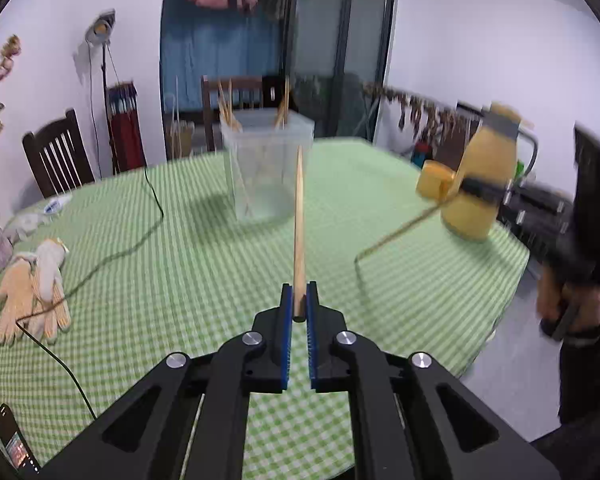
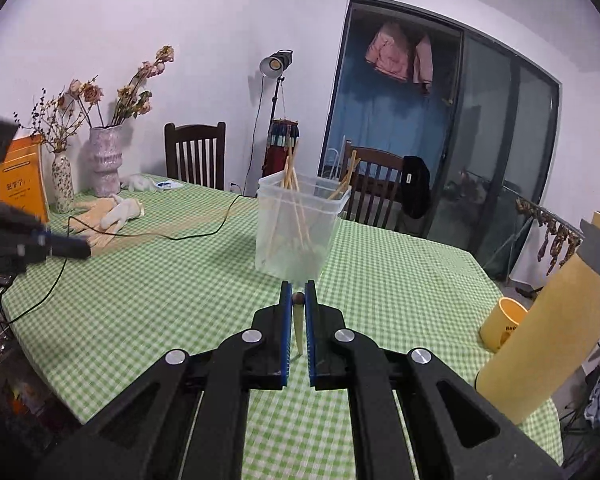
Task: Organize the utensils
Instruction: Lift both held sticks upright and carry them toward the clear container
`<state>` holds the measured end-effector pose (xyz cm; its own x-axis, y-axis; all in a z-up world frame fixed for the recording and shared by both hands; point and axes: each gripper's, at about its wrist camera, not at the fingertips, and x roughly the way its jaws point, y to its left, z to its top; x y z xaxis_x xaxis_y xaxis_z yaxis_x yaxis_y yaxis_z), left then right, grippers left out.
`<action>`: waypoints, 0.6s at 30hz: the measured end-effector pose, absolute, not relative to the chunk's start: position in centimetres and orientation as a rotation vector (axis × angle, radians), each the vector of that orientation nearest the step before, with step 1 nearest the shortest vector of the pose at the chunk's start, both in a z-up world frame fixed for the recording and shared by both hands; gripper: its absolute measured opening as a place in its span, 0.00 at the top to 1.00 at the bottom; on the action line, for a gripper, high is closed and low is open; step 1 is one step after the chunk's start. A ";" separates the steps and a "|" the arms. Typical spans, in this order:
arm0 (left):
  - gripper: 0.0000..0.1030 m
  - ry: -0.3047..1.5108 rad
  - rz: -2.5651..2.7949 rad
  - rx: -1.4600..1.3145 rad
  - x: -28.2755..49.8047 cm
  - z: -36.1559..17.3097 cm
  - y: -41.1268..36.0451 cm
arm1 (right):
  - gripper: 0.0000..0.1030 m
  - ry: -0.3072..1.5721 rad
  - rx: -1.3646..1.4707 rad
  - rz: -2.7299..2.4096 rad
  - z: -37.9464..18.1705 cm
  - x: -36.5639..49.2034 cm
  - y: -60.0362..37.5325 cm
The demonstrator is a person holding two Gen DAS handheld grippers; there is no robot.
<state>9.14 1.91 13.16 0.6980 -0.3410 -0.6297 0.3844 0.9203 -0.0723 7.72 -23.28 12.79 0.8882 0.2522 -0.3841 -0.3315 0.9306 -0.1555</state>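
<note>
**Both tools clamp a chopstick above the checked worktop**

The left tool [image 1: 299,300] is clenched on a wooden chopstick [image 1: 299,220], its blue pads pressing the thick end while the thin end points forward toward the clear plastic container [image 1: 266,168]. The stick is in the air above the green-checked worktop [image 1: 180,260], and its tip lies in front of the container's near wall in this view.

The right tool [image 2: 298,300] is also clenched on a chopstick [image 2: 298,322]. Here the stick hangs downward between the pads, its dark butt end just showing at the fingertips and its pale tapered end pointing below them.

The container [image 2: 300,232] stands near the middle of the worktop [image 2: 160,292] and already holds several chopsticks leaning against its walls.

A tall yellow bottle [image 2: 548,340] and a yellow cup [image 2: 502,324] stand at the worktop's right edge. A pair of pale gloves [image 1: 34,292] lies at the left with a black cable [image 1: 132,248] running across them. In the left view, a hand [image 1: 572,304] grips the other tool's handle at the right edge, blurred.
</note>
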 end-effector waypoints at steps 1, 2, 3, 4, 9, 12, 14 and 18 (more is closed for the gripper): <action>0.96 0.706 -0.396 0.072 9.6 12.5 1.9 | 0.94 0.366 -0.218 0.302 12.8 8.0 -23.4; 0.96 0.718 -0.384 0.073 10.0 11.9 1.8 | 0.94 0.366 -0.216 0.298 12.8 8.2 -23.4; 0.96 0.730 -0.374 0.075 10.4 11.2 1.8 | 0.94 0.367 -0.213 0.293 12.8 8.4 -23.4; 0.96 0.736 -0.359 0.075 11.0 10.3 1.8 | 0.94 0.367 -0.208 0.288 12.7 8.6 -23.5; 0.96 0.839 -0.282 0.028 13.8 4.3 1.8 | 0.94 0.390 -0.211 0.286 12.0 9.1 -23.3; 0.96 0.858 -0.294 -0.001 14.1 3.3 2.0 | 0.94 0.396 -0.219 0.282 12.0 9.3 -23.3; 0.96 0.830 -0.313 0.003 13.8 3.8 2.1 | 0.94 0.394 -0.218 0.280 12.1 9.6 -23.3; 0.55 0.906 -0.344 0.070 13.0 1.5 1.1 | 0.94 0.398 -0.203 0.282 11.7 9.9 -23.7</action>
<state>12.98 1.07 1.46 0.5663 -0.2631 -0.7811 0.3216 0.9431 -0.0845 9.91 -23.67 11.73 0.8838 0.2296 -0.4076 -0.3086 0.9410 -0.1391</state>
